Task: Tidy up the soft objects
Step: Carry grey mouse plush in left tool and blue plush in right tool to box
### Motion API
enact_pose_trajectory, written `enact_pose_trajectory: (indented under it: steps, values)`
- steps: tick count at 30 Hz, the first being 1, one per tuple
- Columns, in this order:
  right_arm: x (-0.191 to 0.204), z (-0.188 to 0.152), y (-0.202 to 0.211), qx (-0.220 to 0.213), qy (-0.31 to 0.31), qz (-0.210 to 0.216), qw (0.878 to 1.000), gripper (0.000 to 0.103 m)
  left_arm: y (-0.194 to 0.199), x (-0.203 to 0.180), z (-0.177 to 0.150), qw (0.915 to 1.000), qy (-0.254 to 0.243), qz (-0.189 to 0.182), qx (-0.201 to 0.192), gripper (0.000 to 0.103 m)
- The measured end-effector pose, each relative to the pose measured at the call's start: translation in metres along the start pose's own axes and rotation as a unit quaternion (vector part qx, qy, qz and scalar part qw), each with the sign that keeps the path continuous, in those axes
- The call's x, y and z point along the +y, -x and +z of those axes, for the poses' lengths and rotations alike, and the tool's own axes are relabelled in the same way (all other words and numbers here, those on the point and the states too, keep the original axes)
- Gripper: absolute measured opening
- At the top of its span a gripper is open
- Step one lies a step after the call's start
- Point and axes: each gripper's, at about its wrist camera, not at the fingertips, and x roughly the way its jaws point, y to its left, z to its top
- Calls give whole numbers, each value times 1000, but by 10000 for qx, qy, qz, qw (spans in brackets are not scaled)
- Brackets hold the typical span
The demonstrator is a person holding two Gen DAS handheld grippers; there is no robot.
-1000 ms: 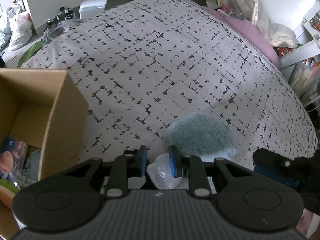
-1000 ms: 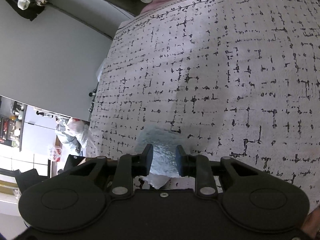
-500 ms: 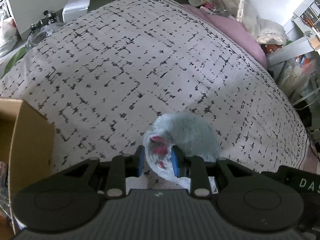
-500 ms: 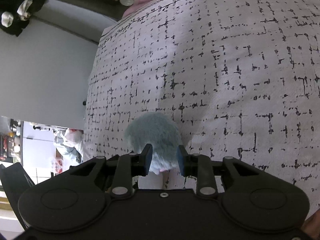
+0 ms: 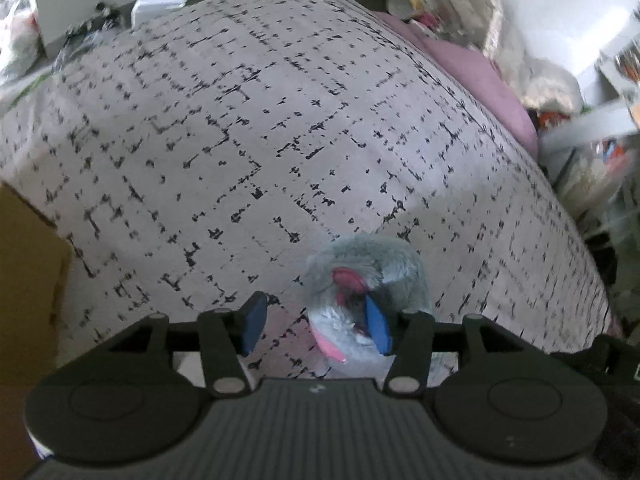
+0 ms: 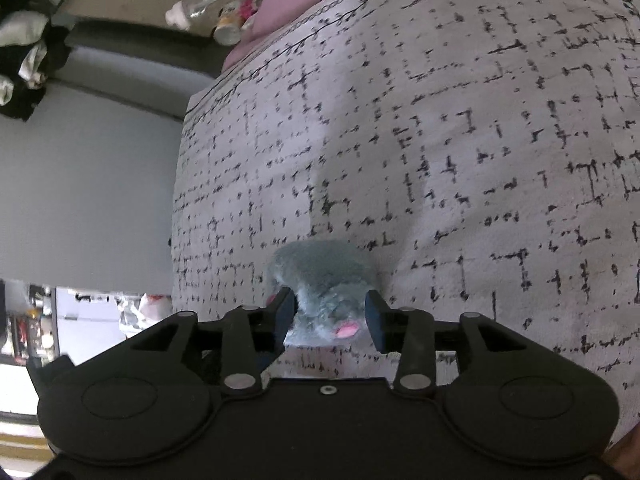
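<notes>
Both grippers over the bed now, pointing down at the patterned bedspread (image 5: 280,128).

Left gripper (image 5: 316,326): jaws way wider than a second ago, been opening just now. Back then pinched tight on clear plastic wrap with the fuzzy thing beside the right pad. Now a clear gap on the left side, bedspread showing through it. Grey plush toy (image 5: 366,280) sitting on the bedspread, leaning against the inside of the right blue pad (image 5: 378,326), well clear of the left pad. So not squeezed, just resting against one side. Pink bits (ears or feet, hard to say which) now facing the camera, not visible a second ago, already there half a second back. Cardboard box (image 5: 28,288) pushed out to the far left edge; earlier plenty of its open inside in view, now only a brown wall.

Right gripper (image 6: 331,316): also been opening just now. A second ago clamped on the plastic-looking wrap. Now same grey plush toy (image 6: 320,276) between the two dark pads, small gaps on both sides as far as visible, so loose, no squeeze. One pink patch poking out at the bottom.

Pink pillow (image 5: 472,76) up at the head end, clutter behind it, a bit blurry.
</notes>
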Motion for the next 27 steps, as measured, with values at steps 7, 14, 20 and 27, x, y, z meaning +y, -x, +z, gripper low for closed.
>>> enact_pose_trajectory:
  steps: [7, 14, 20, 27]
  values:
    - [-1, 0, -6, 34, -46, 46, 10000, 40, 0, 1, 0, 9989, 248, -391, 19, 11]
    - [3, -2, -7, 34, 97, -13, 9999, 43, 14, -1, -3, 9981, 117, -598, 17, 10]
    - [9, -8, -10, 59, 385, -152, 9991, 42, 32, 3, -6, 9969, 138, -774, 3, 10]
    - [29, -27, -2, -66, 1015, -37, 9948, 18, 51, 13, -10, 9972, 122, -712, -172, 10]
